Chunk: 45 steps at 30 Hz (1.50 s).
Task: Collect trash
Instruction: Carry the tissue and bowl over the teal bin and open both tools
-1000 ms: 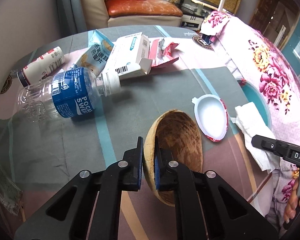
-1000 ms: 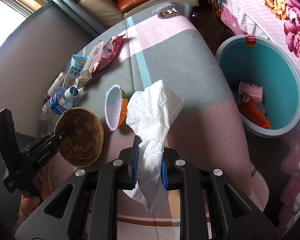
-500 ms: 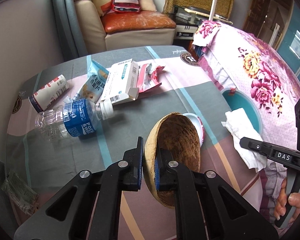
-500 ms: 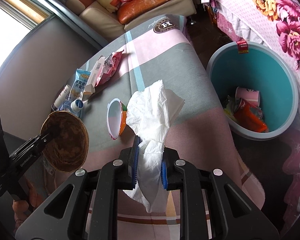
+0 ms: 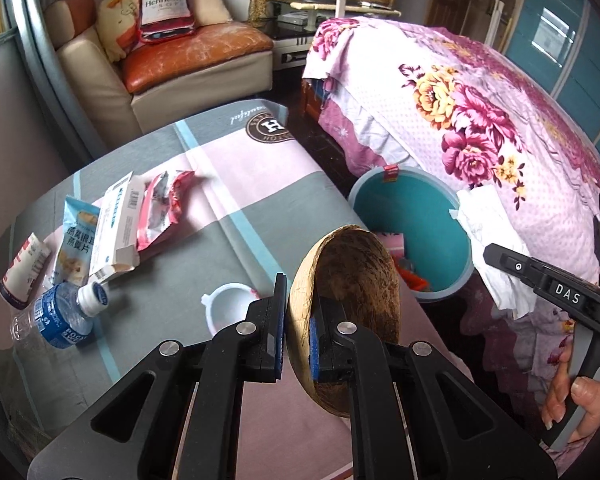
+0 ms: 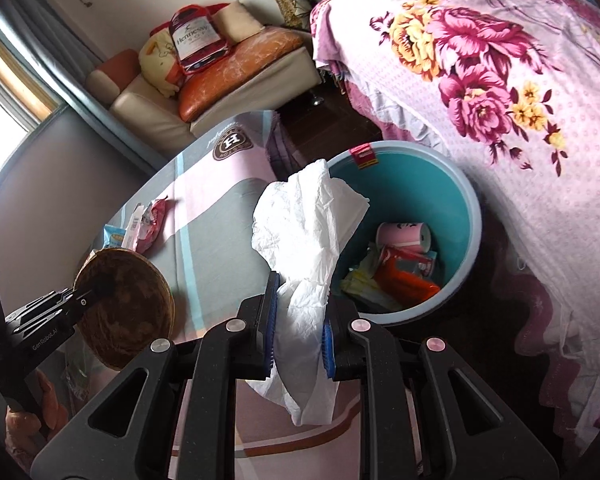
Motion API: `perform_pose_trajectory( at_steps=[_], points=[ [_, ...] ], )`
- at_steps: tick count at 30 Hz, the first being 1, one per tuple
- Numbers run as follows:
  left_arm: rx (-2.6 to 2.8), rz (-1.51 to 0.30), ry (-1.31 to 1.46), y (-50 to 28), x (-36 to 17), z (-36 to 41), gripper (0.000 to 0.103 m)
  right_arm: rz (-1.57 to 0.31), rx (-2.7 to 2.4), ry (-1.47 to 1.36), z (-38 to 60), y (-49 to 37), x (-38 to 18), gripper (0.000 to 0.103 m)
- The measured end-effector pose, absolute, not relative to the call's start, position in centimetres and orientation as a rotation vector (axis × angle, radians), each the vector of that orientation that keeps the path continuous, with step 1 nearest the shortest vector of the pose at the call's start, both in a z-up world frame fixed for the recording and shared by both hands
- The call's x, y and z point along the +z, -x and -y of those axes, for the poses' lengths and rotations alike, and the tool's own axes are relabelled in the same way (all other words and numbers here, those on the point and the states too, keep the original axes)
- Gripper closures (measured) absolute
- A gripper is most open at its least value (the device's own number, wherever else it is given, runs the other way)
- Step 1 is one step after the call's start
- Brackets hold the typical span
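A crumpled white paper tissue [image 6: 308, 240] is pinched in the right gripper [image 6: 299, 320], a brown coconut-shell half [image 5: 352, 300] in the left gripper [image 5: 298, 320]; the round teal plastic bin [image 6: 460, 200] lies ahead, below the jaws, nearer the right.

1. Matte black, two-fingered left gripper [image 5: 298, 334] of hard plastic, with triangular cut-outs in its broad arms.
2. Blue ribbed pads [image 5: 313, 350] along the inner faces of its fingers; round silver screws on top.
3. Matching black plastic right gripper [image 6: 299, 326], likewise fitted with blue pads [image 6: 328, 346] and silver screws.
4. White "DAS" lettering along one side, "GenRobot.AI" along the other.
5. Grey-and-black handle under the right gripper, wrapped by a bare hand [image 5: 572, 396].
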<state>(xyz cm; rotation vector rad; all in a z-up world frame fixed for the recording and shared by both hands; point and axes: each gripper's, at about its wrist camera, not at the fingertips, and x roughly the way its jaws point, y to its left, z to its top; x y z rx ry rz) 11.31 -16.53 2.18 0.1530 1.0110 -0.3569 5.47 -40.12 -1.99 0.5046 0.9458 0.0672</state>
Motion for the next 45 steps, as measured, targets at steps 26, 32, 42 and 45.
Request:
perform_pose_trajectory(
  at_steps=[26,32,42,45],
  points=[
    [-0.446,-1.123,-0.299,-16.7,-6.2,29.9,0.093,-1.020,-0.123,-0.586,47.7,-6.8,-8.4,0.085],
    [-0.447,-1.152,-0.302,-17.3,-7.3,30.5,0.091,-1.022,-0.123,-0.581,47.6,-7.2,-8.4,0.085],
    [-0.468,-1.152,-0.304,-16.3,-7.5,30.1,0.061,-1.040,-0.111,-0.577,46.9,-7.4,-8.8,0.084],
    [-0.468,-1.152,-0.294,-15.9,-7.2,29.6,0.054,-1.041,-0.107,-0.572,46.6,-7.4,-8.7,0.082]
  ],
)
